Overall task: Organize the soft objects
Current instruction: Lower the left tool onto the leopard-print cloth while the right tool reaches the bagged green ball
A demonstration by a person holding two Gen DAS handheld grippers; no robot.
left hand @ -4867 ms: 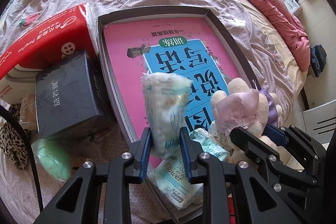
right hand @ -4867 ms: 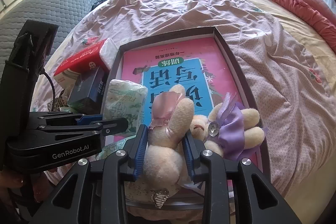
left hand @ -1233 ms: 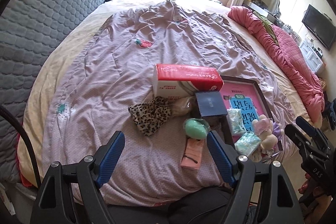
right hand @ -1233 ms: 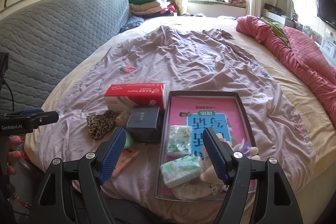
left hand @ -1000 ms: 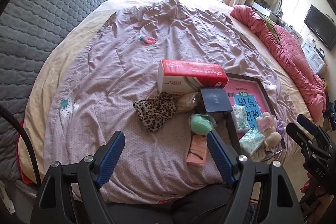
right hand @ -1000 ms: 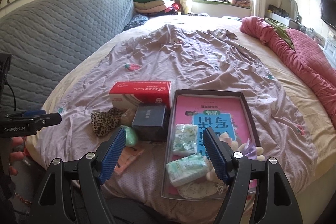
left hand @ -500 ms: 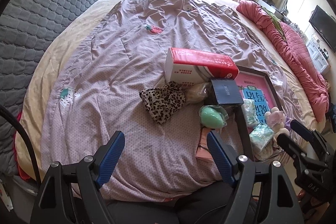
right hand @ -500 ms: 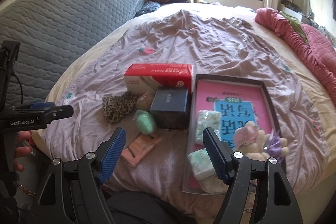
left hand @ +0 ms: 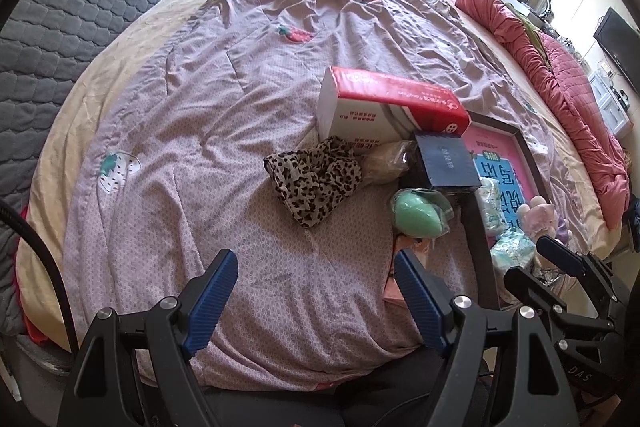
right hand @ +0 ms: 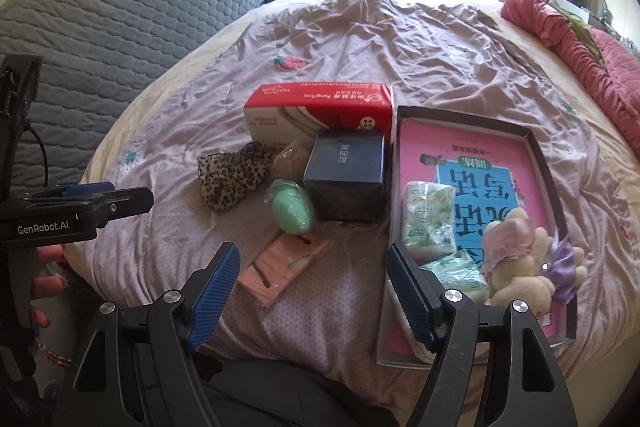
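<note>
Both grippers hang empty above the bed, jaws spread wide, with the next soft things still to collect.

The left gripper (left hand: 316, 297) and right gripper (right hand: 314, 289) hold nothing. Ahead and right of the right jaws, the tray (right hand: 538, 151) already holds two tissue packs (right hand: 428, 217) and two plush toys (right hand: 520, 267), crowded into its near end, probably because that end is nearest the person. Its far half lies bare. Straight ahead of the right jaws sit the pink pack (right hand: 280, 269) and green sponge (right hand: 292, 211); the leopard cloth (left hand: 314, 183) lies beyond the left jaws. These loose things look like the likely next picks. The dark box (right hand: 346, 171) and red carton (right hand: 320, 115) press against the tray's left wall, so entry from above seems easiest; open bedspread (left hand: 180, 147) spreads to the left.
</note>
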